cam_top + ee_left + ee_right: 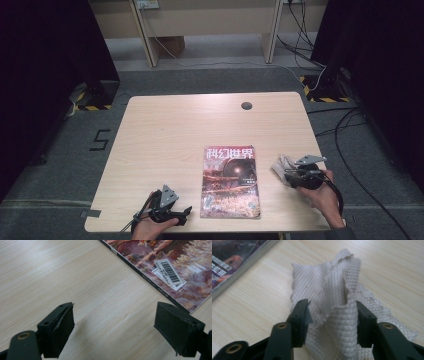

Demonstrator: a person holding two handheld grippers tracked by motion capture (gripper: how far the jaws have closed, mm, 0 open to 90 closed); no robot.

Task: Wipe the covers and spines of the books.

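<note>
A white quilted cloth (281,165) lies crumpled on the wooden table (175,135), right of a magazine (230,182) with a reddish cover. In the right gripper view the cloth (329,287) is bunched into an upright ridge between the two black jaws. Both pads of my right gripper (332,308) press its folds, so it is shut on the cloth. My left gripper (115,312) stands open over bare wood with nothing between its jaws. Just beyond it lies the magazine's corner with the barcode label (170,271). From above, the left gripper (188,213) sits at the front edge, left of the magazine.
A round cable hole (246,105) sits near the table's far edge. Cables (350,130) run over the grey floor to the right. Dark curtains flank both sides, and wooden furniture legs (150,35) stand behind. The table's front edge is close under both hands.
</note>
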